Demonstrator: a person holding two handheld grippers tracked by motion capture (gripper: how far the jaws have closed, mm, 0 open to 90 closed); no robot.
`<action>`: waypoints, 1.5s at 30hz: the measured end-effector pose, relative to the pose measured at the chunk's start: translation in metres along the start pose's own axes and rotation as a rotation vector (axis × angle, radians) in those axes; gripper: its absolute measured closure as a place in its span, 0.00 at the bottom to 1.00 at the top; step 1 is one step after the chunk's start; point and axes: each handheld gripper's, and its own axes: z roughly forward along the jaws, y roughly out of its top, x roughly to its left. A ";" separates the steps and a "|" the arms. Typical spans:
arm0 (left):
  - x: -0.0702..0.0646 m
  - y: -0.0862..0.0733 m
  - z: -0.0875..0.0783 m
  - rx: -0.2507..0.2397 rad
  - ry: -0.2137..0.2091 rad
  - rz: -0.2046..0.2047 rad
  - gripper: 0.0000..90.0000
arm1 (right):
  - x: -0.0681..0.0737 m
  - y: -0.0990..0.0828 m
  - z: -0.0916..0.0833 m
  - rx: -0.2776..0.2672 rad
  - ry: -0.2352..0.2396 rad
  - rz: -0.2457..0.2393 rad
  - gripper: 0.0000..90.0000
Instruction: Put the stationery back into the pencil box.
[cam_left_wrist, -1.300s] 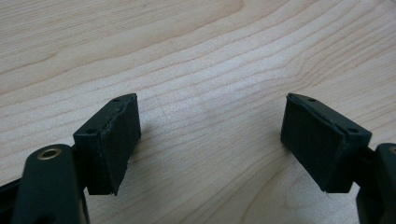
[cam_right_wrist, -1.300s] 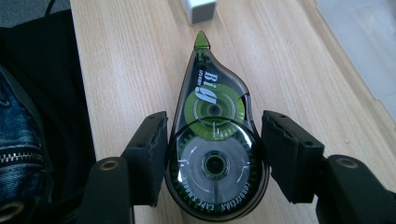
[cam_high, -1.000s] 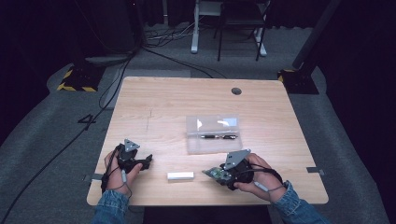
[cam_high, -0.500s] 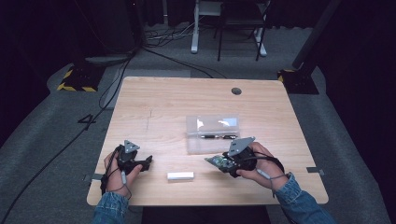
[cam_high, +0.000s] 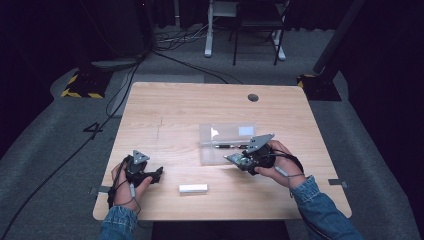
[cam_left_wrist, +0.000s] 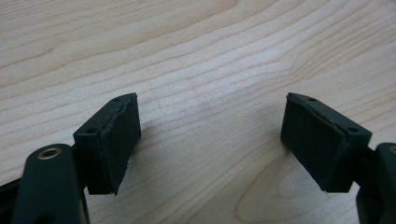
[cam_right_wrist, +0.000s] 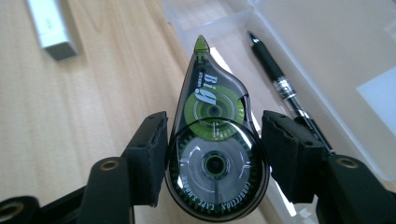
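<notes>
Tape roller picked up, not yet in the box.
Right gripper (cam_right_wrist: 212, 154) squeezing correction tape (cam_right_wrist: 212, 140) beside clear box (cam_right_wrist: 327, 60) holding pen (cam_right_wrist: 275, 74); left gripper (cam_left_wrist: 210, 140) wide apart, empty.

From the high view I look forward and down on the whole table (cam_high: 165, 105), from above its near edge. The left gripper view sits very close to the bare surface near the near left corner. The right gripper view looks from close range along its jaws toward the clear box (cam_right_wrist: 327, 56) and the white bar (cam_right_wrist: 50, 29); I find both again in the high view, box (cam_high: 227, 134) mid-table, bar (cam_high: 193, 188) by the near edge.
</notes>
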 end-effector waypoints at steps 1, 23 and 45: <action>0.000 0.000 0.000 0.000 0.000 0.000 0.23 | -0.002 0.000 0.001 0.001 -0.004 0.001 0.48; -0.001 -0.002 -0.001 -0.001 0.000 -0.007 0.23 | -0.035 -0.008 0.018 0.047 -0.014 0.006 0.48; -0.002 -0.002 -0.001 0.000 0.002 -0.008 0.23 | -0.048 -0.010 0.021 0.050 -0.010 0.013 0.47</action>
